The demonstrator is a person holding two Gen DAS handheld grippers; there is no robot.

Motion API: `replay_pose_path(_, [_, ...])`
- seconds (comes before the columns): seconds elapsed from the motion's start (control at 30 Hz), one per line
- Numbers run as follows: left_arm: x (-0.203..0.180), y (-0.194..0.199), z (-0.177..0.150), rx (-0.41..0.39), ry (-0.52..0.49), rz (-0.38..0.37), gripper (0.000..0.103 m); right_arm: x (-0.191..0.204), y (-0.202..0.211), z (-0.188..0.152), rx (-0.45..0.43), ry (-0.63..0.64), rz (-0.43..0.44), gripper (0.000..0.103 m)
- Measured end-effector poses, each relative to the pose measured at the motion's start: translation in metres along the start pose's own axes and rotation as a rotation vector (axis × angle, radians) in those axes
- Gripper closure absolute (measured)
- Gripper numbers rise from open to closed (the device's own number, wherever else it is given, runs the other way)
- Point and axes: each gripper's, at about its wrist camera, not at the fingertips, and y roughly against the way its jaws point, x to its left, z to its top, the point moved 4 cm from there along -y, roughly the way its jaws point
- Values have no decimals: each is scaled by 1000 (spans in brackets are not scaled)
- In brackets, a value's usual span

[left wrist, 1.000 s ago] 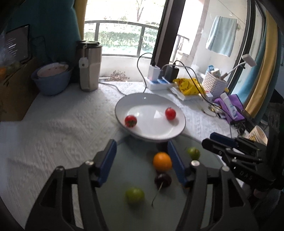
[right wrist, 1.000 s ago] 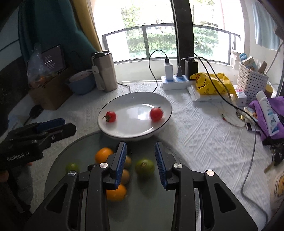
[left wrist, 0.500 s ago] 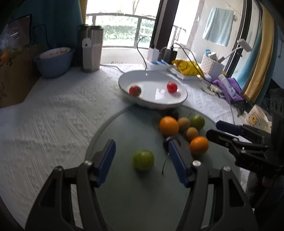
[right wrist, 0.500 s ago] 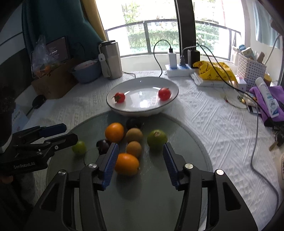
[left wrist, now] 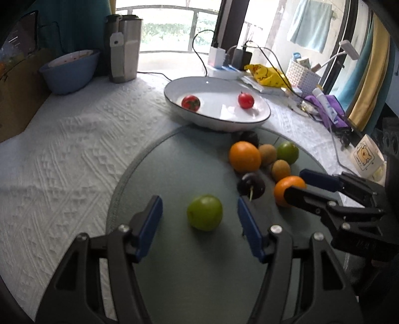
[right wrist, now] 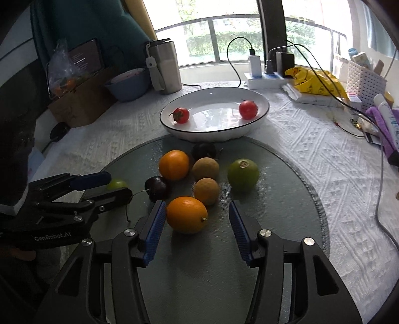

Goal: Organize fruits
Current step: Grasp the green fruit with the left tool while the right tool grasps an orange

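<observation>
- The left gripper [left wrist: 199, 214] hangs with jaws apart around a small green fruit [left wrist: 204, 212] on the round glass mat [left wrist: 159, 169]; neither blue pad touches it.
- From the right wrist camera, that same fruit shows only as a sliver behind the left gripper's fingers.
- The right gripper [right wrist: 195, 216] stands apart too, a near orange [right wrist: 186, 214] between its pads, close to the left-hand pad; contact cannot be judged.
- Only the left wrist view takes in the hanging towel [left wrist: 310, 23] and desk lamp [left wrist: 349, 48]; only the right shows the cardboard box [right wrist: 82, 99] with bagged fruit.
- Counted on the mat: two oranges, two green fruits, two brown longan-like fruits [right wrist: 206, 168], two dark cherries [right wrist: 156, 188].
- The white plate [right wrist: 214, 135], touching the mat's far edge, holds two cherry tomatoes [right wrist: 181, 115].
</observation>
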Motion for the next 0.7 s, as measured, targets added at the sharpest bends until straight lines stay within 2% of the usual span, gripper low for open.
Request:
replay_pose_path(0.13, [-3,0,-2,-3,-13,-8,40,3,-6,-4,24,5,11,48])
replay_pose_path(0.17, [-3,0,-2,-4,-14,-9,44,3,-7,-5,25,6,10,48])
replay_pose_path(0.2, [-4,0,-2,-4,-16,-11,56,3,-6,-4,20,5,13,48])
replay_pose_path(0.3, [-3,-1,-1,-3,-7,-10,62,2,-6,-4,17,0,18,53])
replay_pose_path(0.37, [-2,-1,-1,0,-1,-21,66,2,-6,-4,19,5,21,66])
replay_pose_path(0.47, [-5,1,-3,-1,-4,-25,73,5,-4,-5,12,22,20,66])
replay_pose_path(0.7, [-12,9,-4,-9,-15,-53,75,8,9,-3,-12,42,21,67])
